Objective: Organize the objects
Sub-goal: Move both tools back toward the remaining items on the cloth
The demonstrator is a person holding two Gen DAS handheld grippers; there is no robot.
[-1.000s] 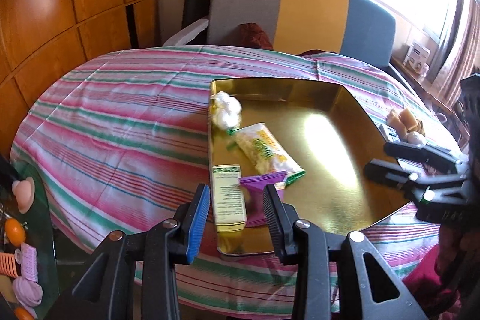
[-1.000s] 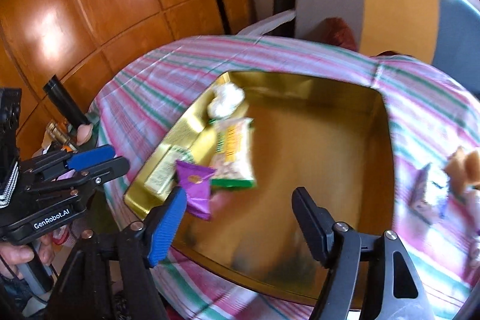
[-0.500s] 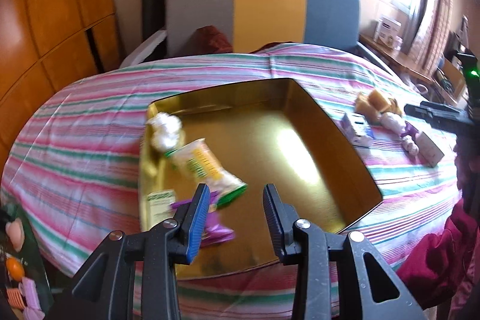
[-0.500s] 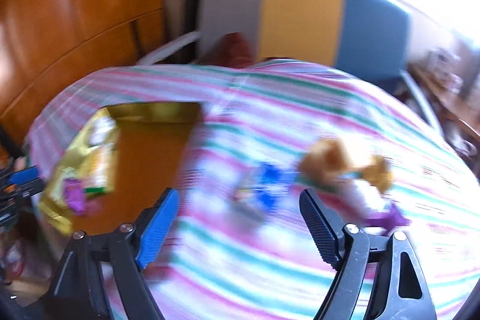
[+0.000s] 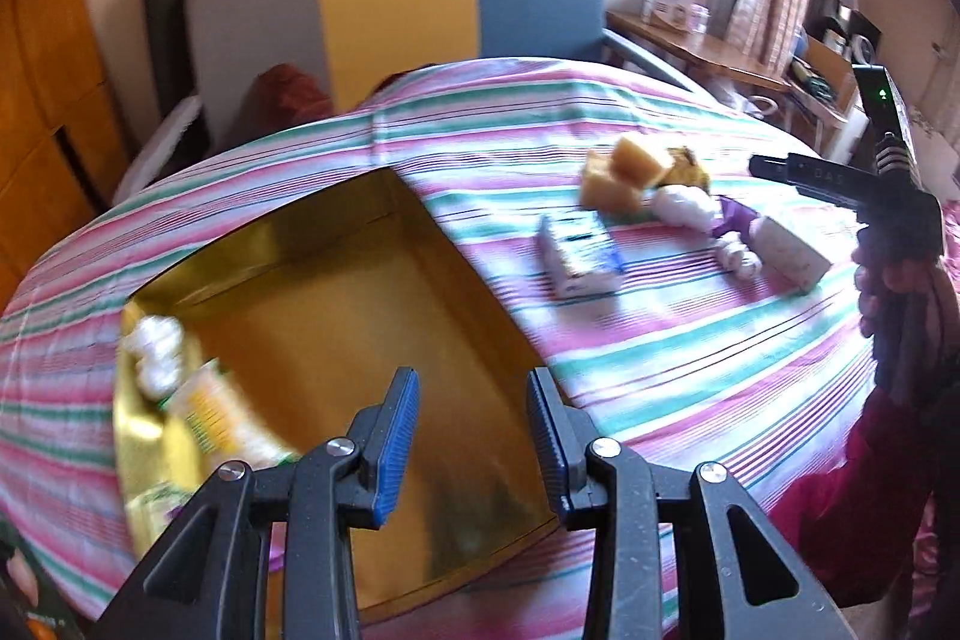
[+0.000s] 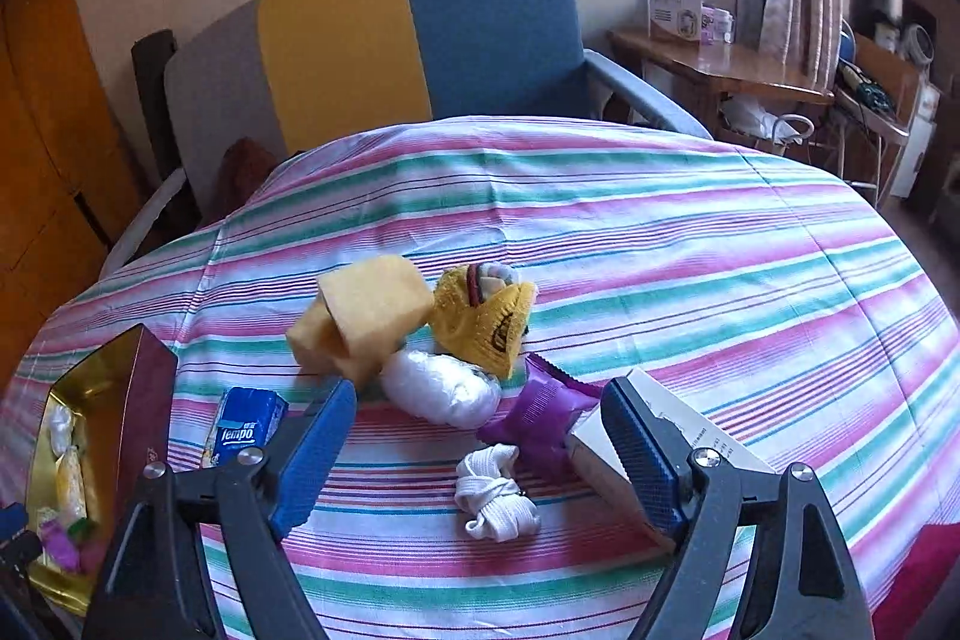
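1. Left gripper (image 5: pixel 471 436) hangs over the near part of the gold tray (image 5: pixel 336 304), jaws parted with a moderate gap, nothing between them.
2. Right gripper (image 6: pixel 477 445) sits low over the loose pile to the right of the tray, jaws spread wide, empty.
3. Tray's left edge holds a white wad (image 5: pixel 157 349), a yellow-green snack packet (image 5: pixel 219 415) and, nearest the camera, a purple wrapper (image 6: pixel 59 541); blurred in the left view.
4. Just right of the tray on the striped tablecloth (image 6: pixel 690 244): blue Tempo tissue pack (image 6: pixel 246 427).
5. Further right of the tray: yellow sponge blocks (image 6: pixel 360 325), touching a yellow fabric item (image 6: pixel 489 325).
6. In front of those, a white plastic-wrapped bundle (image 6: pixel 441 388), a purple packet (image 6: pixel 540 415), a white knotted cord (image 6: pixel 495 496).
7. White box (image 6: pixel 666 436) lies farthest from the tray, partly behind the right gripper's right finger; contact unclear.
8. Multicoloured chair (image 6: pixel 384 34) stands behind the table.
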